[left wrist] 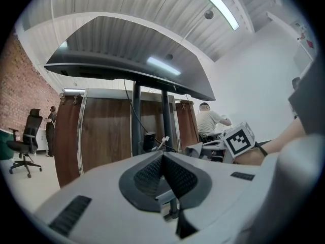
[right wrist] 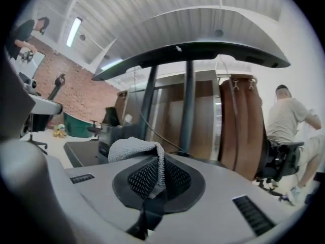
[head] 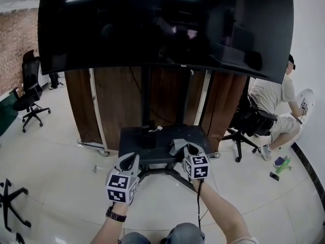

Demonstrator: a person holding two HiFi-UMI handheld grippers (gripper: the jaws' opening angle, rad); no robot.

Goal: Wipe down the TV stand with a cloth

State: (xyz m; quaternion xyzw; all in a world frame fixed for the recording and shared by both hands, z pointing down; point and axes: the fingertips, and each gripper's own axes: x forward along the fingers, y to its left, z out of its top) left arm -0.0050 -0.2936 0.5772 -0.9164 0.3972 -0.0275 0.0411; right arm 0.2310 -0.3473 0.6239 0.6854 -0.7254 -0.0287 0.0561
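Note:
The TV stand has a black shelf (head: 133,138) low on two black columns (head: 146,96), under a large dark screen (head: 167,27). My right gripper (head: 188,150) is over the shelf's front right part, shut on a grey cloth (head: 177,146). In the right gripper view the cloth (right wrist: 136,150) bunches out of the closed jaws (right wrist: 159,160), with the shelf (right wrist: 80,154) to the left. My left gripper (head: 128,162) hovers just off the shelf's front left edge. Its jaws (left wrist: 162,157) are shut with nothing between them.
A small black box (head: 148,136) with a white plug (head: 158,129) sits on the shelf by the columns. A brown panel on casters (head: 119,105) stands behind. A person sits on a chair (head: 271,111) at right. An office chair (head: 30,93) is at left. The stand's legs (head: 167,173) spread over the tile floor.

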